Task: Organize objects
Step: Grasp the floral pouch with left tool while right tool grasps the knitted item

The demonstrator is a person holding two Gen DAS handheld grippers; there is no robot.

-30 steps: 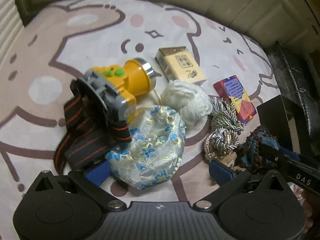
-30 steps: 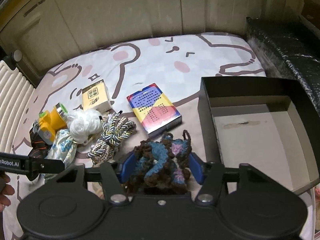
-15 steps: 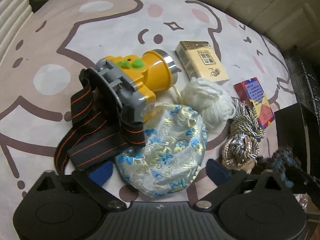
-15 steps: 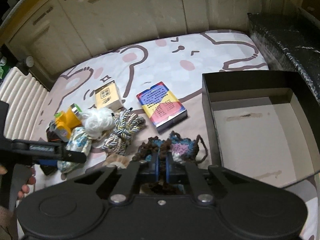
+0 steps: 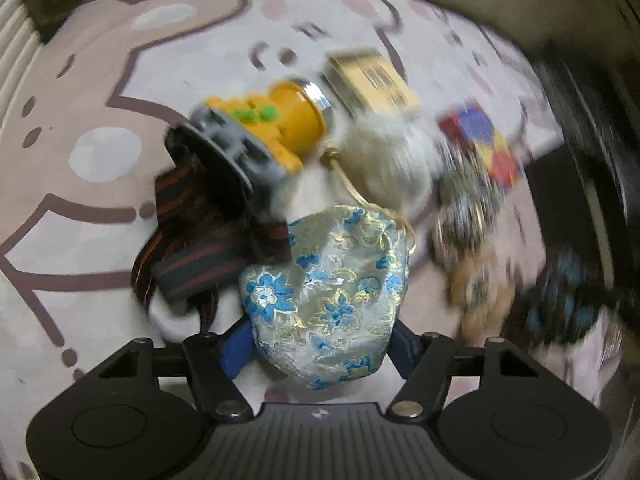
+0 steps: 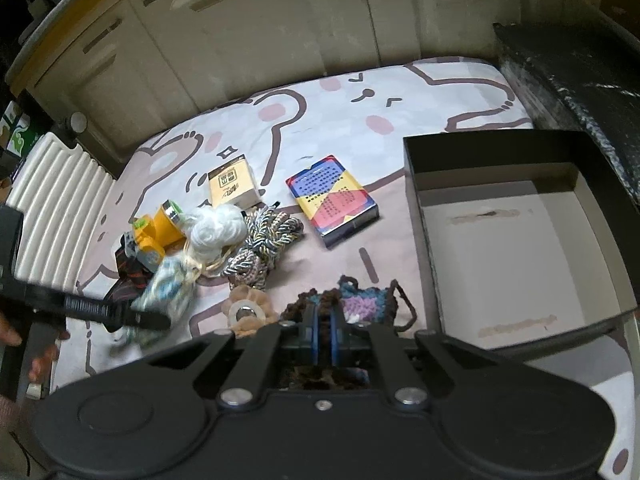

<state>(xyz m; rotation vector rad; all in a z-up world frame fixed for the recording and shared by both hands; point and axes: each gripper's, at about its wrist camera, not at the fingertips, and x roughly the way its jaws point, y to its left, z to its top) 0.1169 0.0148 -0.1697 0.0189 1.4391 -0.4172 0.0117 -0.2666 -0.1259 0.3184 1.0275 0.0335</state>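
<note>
The left gripper [image 5: 318, 346] has its blue fingers [image 5: 236, 346] pressed against both sides of the floral brocade pouch [image 5: 328, 300], at 6 o'clock in its view, beside the yellow headlamp [image 5: 276, 128] at 11 o'clock. The right gripper [image 6: 325, 330] pinches the crocheted yarn piece [image 6: 360, 300] with fingers nearly together, the black box [image 6: 516, 248] open at 3 o'clock
</note>
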